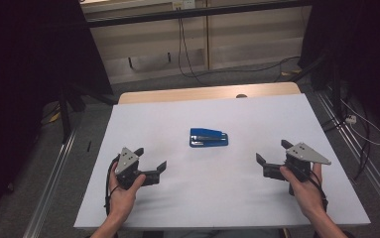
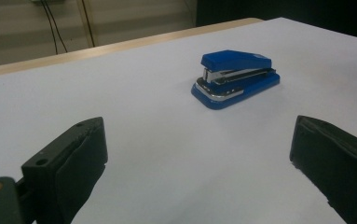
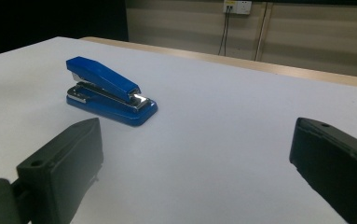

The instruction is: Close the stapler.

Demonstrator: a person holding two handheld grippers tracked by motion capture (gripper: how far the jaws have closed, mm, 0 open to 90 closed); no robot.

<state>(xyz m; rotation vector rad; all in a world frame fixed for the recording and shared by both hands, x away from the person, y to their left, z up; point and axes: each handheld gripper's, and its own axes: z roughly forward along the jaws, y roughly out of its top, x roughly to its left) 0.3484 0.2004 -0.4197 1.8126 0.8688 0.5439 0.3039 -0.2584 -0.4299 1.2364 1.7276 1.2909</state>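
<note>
**Stapler untouched between two spread grippers**

Stapler [image 1: 208,137] is seen lying flat on the white table [image 1: 217,198], ahead of both grippers and between them, well apart from each. From largest to smallest, the scene is made up of the table, then the two grippers, then the stapler. The left gripper [image 1: 150,160] is held low over the table with its jaws wide apart and nothing between them; the stapler lies ahead of it and to its right. The right gripper [image 1: 273,152] is likewise held with its jaws spread and empty, the stapler ahead and to its left.

A slip is judged the main risk: the stapler's sloped, smooth top could be squeezed out of the pads if it is gripped high, and its sprung arm could be pressed shut. A push from one side alone could slide it across the smooth cover.

Nothing stands between either gripper and the stapler; cables [image 1: 183,44] are seen on the floor beyond the far table edge
</note>
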